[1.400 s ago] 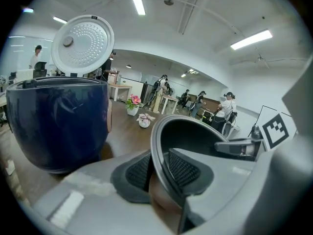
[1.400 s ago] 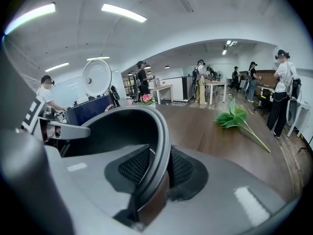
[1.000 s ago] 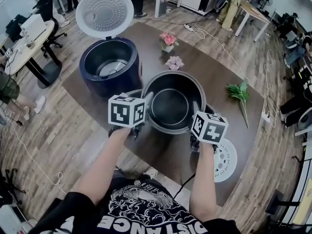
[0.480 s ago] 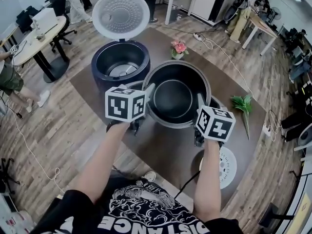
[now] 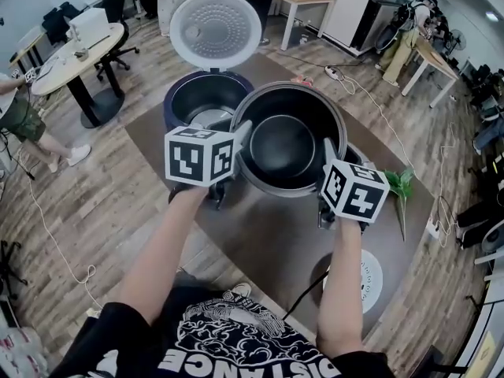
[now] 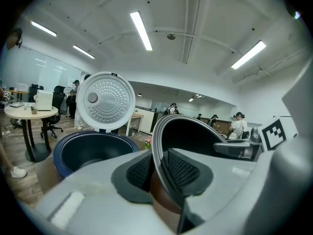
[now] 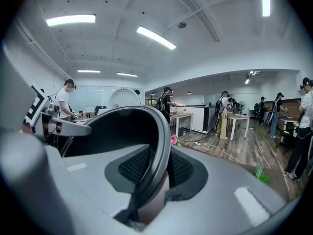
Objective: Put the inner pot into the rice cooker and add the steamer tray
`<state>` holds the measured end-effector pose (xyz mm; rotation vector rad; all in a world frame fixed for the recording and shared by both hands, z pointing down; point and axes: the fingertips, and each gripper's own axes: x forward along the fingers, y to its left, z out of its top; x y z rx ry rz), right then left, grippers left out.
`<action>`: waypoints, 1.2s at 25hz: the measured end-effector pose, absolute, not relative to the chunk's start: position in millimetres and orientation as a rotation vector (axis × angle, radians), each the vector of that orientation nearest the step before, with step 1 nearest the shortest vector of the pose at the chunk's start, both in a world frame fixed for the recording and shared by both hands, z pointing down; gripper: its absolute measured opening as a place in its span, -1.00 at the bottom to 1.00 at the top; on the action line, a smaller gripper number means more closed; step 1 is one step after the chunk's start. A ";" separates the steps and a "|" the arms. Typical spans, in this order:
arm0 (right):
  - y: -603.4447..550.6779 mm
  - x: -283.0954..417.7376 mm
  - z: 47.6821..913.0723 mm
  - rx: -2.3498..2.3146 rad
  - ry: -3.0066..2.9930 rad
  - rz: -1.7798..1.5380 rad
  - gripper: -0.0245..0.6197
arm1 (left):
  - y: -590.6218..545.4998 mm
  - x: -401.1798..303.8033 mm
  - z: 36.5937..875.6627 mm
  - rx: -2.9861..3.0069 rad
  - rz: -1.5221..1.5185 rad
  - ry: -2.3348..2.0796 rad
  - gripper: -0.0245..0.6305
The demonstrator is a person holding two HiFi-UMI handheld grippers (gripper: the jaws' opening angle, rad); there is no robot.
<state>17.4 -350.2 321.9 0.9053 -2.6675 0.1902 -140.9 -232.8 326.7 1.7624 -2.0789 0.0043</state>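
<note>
Head view shows one dark grey metal inner pot [image 5: 285, 142] carried by two grippers. The left gripper [image 5: 239, 135] pinches its left rim and the right gripper [image 5: 328, 154] its right rim; both gripper views show the rim clamped between ribbed black pads. The pot hangs just right of one navy-blue rice cooker [image 5: 189, 101], whose single round white lid [image 5: 216, 31] stands open. One white perforated steamer tray [image 5: 372, 280] lies on the brown table [image 5: 264, 239], beside the person's right forearm.

Brown table [image 5: 268, 242] w/ navy rice cooker [image 5: 189, 99], green sprig [image 5: 403, 184] & white steamer tray [image 5: 373, 278] nr front edge
</note>
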 end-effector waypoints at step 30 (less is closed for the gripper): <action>-319.9 -148.1 249.7 0.770 -2.804 0.059 -0.60 | -186.9 -292.3 252.5 1.746 -0.121 -2.255 -0.63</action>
